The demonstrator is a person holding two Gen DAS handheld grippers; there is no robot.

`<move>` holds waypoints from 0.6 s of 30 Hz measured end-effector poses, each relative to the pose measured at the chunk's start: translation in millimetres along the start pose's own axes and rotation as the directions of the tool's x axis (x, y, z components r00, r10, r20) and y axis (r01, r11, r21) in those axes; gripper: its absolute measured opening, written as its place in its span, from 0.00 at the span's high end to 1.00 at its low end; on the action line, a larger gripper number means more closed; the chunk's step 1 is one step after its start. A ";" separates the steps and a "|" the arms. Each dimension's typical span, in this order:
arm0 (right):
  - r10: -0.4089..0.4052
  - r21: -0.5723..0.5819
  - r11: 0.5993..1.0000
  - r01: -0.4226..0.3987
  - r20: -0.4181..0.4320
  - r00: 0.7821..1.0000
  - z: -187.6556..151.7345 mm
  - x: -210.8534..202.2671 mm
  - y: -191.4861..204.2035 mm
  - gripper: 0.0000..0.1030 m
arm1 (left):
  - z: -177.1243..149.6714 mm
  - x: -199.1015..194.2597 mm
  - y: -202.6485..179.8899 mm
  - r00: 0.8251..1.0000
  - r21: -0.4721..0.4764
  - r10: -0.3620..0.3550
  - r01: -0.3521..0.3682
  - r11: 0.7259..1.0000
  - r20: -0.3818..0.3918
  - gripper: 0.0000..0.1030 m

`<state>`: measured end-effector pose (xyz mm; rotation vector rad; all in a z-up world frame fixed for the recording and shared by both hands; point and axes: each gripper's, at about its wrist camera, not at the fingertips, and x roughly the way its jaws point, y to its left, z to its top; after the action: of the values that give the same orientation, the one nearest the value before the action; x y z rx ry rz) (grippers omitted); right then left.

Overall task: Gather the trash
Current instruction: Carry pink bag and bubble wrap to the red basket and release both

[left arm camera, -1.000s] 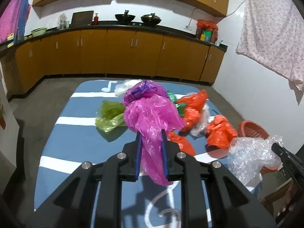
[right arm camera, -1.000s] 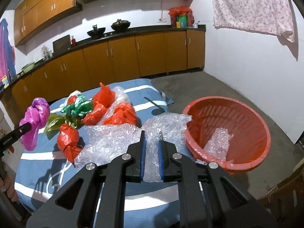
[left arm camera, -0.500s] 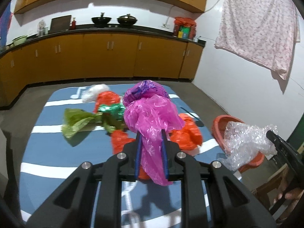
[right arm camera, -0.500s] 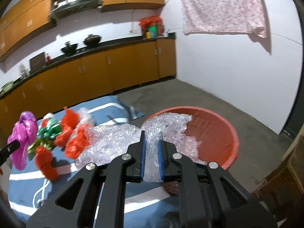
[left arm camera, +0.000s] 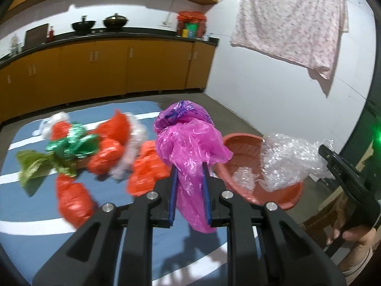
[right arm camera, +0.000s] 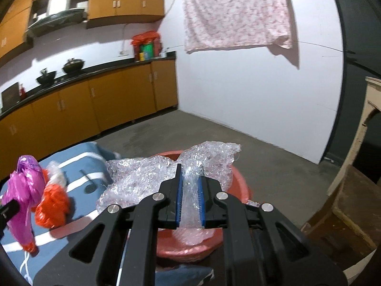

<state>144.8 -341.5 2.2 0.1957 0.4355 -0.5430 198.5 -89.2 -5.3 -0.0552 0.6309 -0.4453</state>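
My left gripper (left arm camera: 189,166) is shut on a magenta plastic bag (left arm camera: 190,143) and holds it above the right part of the blue striped table (left arm camera: 35,238), near the red basket (left arm camera: 240,143). My right gripper (right arm camera: 189,169) is shut on a sheet of clear bubble wrap (right arm camera: 142,178) and holds it over the red basket (right arm camera: 240,186). The bubble wrap also shows in the left wrist view (left arm camera: 290,159), hanging above the basket. The magenta bag shows at the left of the right wrist view (right arm camera: 23,186).
Several orange bags (left arm camera: 107,147), a green foil bag (left arm camera: 71,145) and a pale green bag (left arm camera: 31,166) lie on the table. Bubble wrap (left arm camera: 243,176) lies in the basket. Wooden furniture (right arm camera: 345,202) stands right of the basket. Cabinets (left arm camera: 95,66) line the far wall.
Both grippers have swung to the right with their loads. The bubble wrap has moved from the table's edge to above the basket. The magenta bag has come closer to the basket.
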 end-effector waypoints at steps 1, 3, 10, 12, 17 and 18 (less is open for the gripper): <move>-0.014 0.006 1.000 0.014 0.003 1.000 1.4 2.7 -2.2 0.89 | 1.3 5.9 -6.8 1.000 0.007 -0.012 0.012 1.000 -0.004 0.81; -0.042 0.018 0.999 0.042 0.008 0.999 2.5 7.5 -6.0 0.89 | 3.0 16.0 -18.0 0.999 0.020 -0.032 0.032 0.999 -0.010 0.81; -0.091 0.079 0.993 0.091 -0.002 0.996 6.2 28.0 -23.1 0.89 | 5.6 53.2 -55.5 0.995 0.063 -0.092 0.094 0.994 -0.040 0.81; -0.094 0.090 0.991 0.094 -0.001 0.996 7.9 33.2 -25.5 0.89 | 5.7 62.7 -64.4 0.993 0.070 -0.106 0.110 0.992 -0.049 0.81; -0.092 0.105 0.990 0.092 0.000 0.996 13.1 45.2 -30.7 0.89 | 7.7 84.8 -79.4 0.989 0.081 -0.132 0.138 0.987 -0.071 0.81; -0.093 0.107 0.990 0.092 0.000 0.996 12.7 46.6 -30.4 0.89 | 8.4 90.7 -82.5 0.987 0.081 -0.138 0.144 0.986 -0.077 0.81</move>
<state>168.7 -392.0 -9.4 0.2778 0.4127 -0.6582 236.6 -202.5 -34.0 -0.0016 0.6792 -0.6138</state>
